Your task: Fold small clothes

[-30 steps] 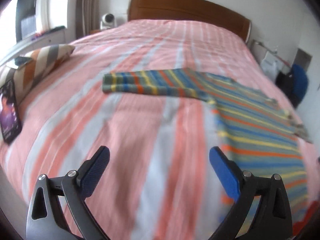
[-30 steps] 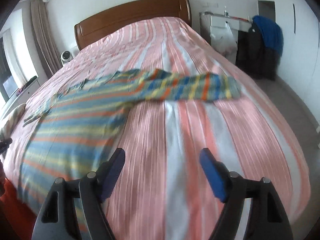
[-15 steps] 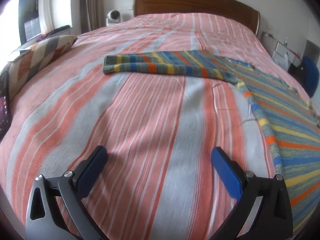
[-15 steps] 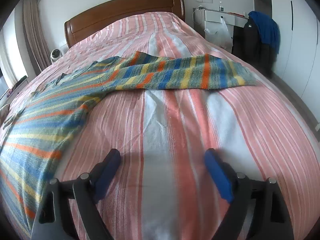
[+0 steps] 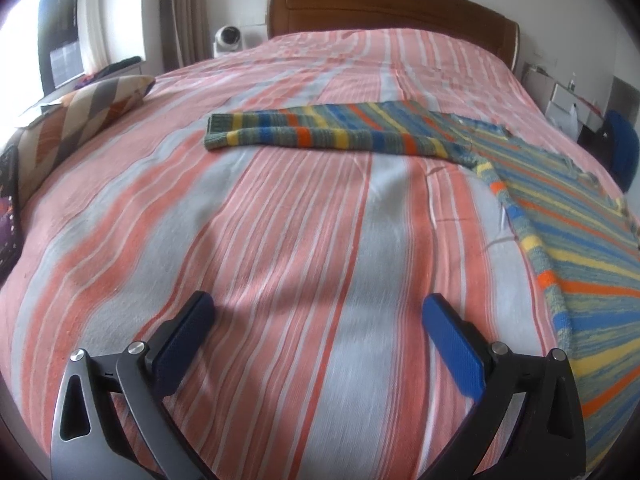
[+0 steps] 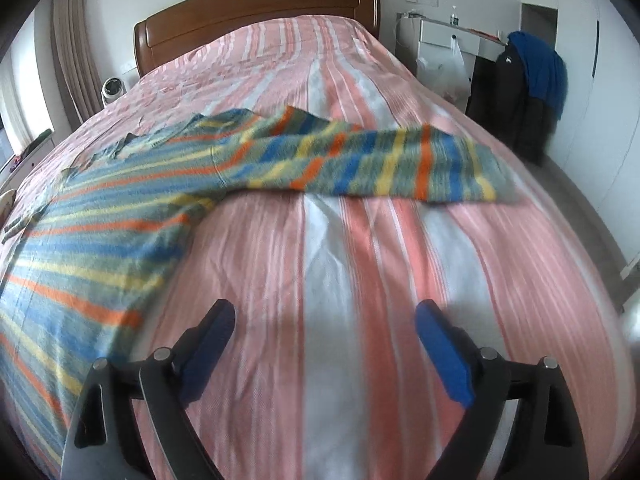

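Note:
A striped knit sweater in blue, yellow, orange and grey lies flat on the pink striped bed [image 5: 304,216]. In the left wrist view its left sleeve [image 5: 320,132] stretches out ahead and its body [image 5: 576,248] lies to the right. In the right wrist view the right sleeve [image 6: 368,164] stretches ahead and the body [image 6: 92,240] lies to the left. My left gripper [image 5: 318,312] is open and empty, low over bare bedspread, short of the sleeve. My right gripper [image 6: 324,318] is open and empty, low over the bedspread [image 6: 360,264], short of its sleeve.
A striped cushion [image 5: 80,116] lies at the bed's left edge. A wooden headboard [image 5: 392,8] stands at the far end, with a small white camera [image 5: 228,38] beside it. Dark and blue clothes [image 6: 524,80] hang by a white desk right of the bed.
Both grippers have moved forward and lower toward the sleeves, which now look larger and nearer. Both stayed open. The sweater has not moved.

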`<state>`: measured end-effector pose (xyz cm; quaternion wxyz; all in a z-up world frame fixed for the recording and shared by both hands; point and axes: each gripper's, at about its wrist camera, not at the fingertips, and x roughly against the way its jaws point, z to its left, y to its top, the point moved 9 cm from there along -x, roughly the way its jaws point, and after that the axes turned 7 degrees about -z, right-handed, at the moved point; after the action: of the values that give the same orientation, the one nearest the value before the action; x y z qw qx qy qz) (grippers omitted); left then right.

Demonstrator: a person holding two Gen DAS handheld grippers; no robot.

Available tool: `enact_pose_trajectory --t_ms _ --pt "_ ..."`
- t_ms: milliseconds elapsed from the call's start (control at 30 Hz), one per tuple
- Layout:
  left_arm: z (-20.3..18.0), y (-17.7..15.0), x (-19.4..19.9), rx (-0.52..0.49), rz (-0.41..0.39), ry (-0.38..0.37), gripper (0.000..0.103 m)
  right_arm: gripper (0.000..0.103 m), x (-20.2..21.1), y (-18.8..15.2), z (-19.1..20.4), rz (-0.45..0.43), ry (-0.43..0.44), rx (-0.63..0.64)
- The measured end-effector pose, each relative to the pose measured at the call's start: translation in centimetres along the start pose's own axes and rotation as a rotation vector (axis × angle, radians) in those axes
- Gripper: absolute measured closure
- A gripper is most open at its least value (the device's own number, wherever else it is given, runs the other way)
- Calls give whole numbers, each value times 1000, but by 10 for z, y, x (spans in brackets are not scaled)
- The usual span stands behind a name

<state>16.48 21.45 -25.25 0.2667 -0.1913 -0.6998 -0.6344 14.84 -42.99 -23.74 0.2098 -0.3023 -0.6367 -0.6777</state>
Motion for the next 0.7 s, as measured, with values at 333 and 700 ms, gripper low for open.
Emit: enact_pose_trajectory --t_ms 333,700 --pt "0 0 0 -1 0 0 0 0 -29 -11 -3 47 -32 11" --pt "0 2 -1 -6 0 6 0 0 -28 -11 -3 48 -33 12"
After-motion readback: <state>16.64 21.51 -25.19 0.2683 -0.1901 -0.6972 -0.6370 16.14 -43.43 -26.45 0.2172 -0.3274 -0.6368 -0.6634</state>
